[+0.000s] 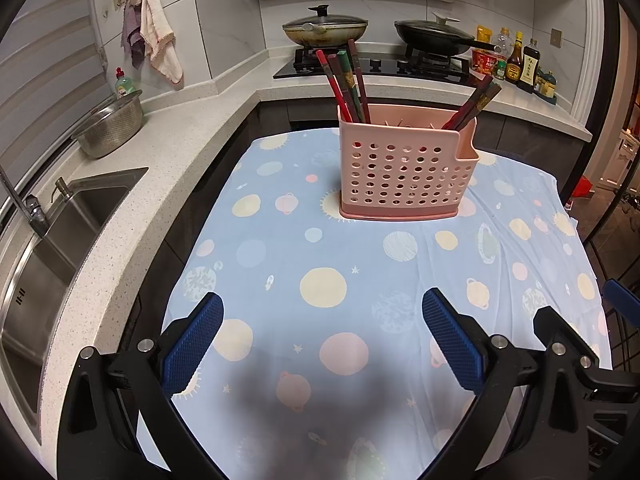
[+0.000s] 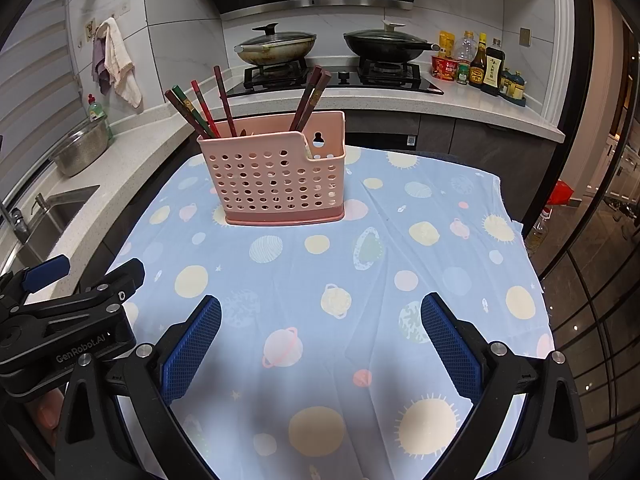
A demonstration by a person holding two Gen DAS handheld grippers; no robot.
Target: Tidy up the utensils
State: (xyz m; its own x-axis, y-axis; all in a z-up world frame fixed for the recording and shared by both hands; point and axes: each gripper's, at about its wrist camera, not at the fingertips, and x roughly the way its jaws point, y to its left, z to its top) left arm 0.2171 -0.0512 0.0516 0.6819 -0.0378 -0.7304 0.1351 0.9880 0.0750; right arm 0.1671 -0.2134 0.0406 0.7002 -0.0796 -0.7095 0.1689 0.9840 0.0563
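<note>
A pink perforated utensil holder (image 1: 406, 170) stands upright near the far edge of a tabletop covered by a light blue cloth (image 1: 280, 264) printed with planets and suns. Dark red and brown chopsticks (image 1: 344, 84) lean out of its left end, and a second bunch (image 1: 476, 102) leans out of its narrower right compartment. The left gripper (image 1: 322, 340) and the right gripper (image 2: 320, 340) both hover above the near edge of the tabletop, well apart from the holder, each with its blue-padded jaws spread wide and gripping nothing. Beyond the table a counter carries a sink (image 1: 60, 240) and a stove with two lidded pans (image 1: 326, 28).
</note>
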